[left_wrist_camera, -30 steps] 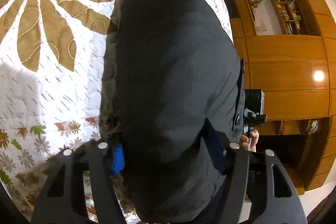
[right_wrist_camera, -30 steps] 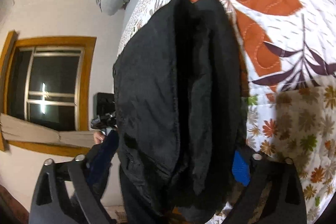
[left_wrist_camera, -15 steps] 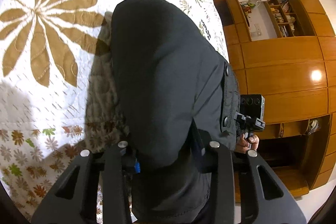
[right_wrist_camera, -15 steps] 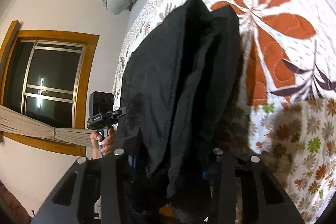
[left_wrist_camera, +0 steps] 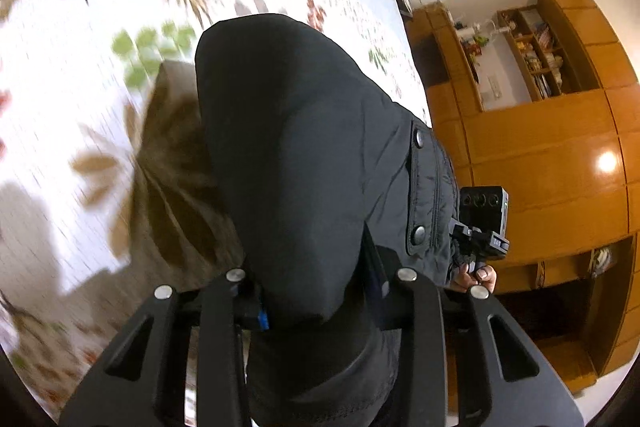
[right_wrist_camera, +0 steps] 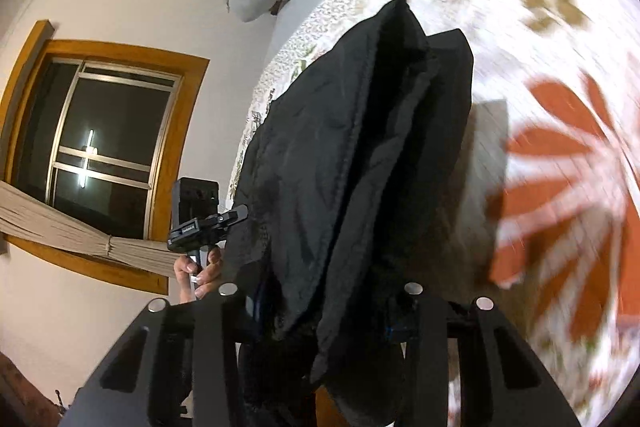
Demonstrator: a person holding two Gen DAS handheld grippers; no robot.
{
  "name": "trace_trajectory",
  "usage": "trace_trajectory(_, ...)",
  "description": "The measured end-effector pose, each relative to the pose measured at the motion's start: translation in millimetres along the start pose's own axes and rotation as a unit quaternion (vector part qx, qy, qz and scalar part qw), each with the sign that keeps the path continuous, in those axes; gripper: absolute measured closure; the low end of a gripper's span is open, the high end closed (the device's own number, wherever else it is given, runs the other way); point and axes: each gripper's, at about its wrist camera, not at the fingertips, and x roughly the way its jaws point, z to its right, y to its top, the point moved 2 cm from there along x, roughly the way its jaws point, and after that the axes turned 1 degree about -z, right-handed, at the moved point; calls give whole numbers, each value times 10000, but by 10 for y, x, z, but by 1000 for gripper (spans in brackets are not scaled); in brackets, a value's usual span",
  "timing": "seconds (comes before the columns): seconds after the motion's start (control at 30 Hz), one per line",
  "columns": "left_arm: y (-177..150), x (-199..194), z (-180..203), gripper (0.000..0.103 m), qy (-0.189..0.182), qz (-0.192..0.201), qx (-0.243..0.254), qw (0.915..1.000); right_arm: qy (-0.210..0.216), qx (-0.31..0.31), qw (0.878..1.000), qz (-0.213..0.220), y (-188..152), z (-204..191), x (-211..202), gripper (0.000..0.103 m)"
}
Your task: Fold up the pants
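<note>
Both your grippers are closed on the black pants (left_wrist_camera: 304, 155): the left gripper (left_wrist_camera: 316, 303) pinches one thick bundle of cloth, the right gripper (right_wrist_camera: 320, 311) pinches another, and the jaws stand only partly apart because of the padding. The pants hang lifted above the quilted bedspread (left_wrist_camera: 80, 75), with the far end still near it. The risk is a slip. The fabric is smooth and bulky, so a layer can slide out if you swing fast. If one hand goes ahead of the other, the fold lands crooked.
</note>
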Motion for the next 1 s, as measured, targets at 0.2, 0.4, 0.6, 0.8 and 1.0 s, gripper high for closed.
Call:
trace_trajectory(0.2, 701, -187, -274, 69, 217, 197, -150, 9995, -39, -185, 9998, -108, 714, -121, 437, 62)
trace_trajectory(0.4, 1283, -92, -678, 69, 499, 71, -359, 9981, -226, -159, 9991, -311, 1224, -12, 863, 62)
trace_trajectory(0.6, 1346, -76, -868, 66, 532, -58, -317, 9981, -270, -48, 9986, -449, 1418, 321, 1021, 62)
trace_trajectory(0.8, 1248, -22, -1061, 49, 586, -35, -399, 9975, -394, 60, 9979, -519, 1415, 490, 1067, 56)
trace_trajectory(1.0, 1175, -285, -1007, 43, 644, 508, -364, 9960, -536, 219, 9978, -308, 1408, 523, 1004, 41)
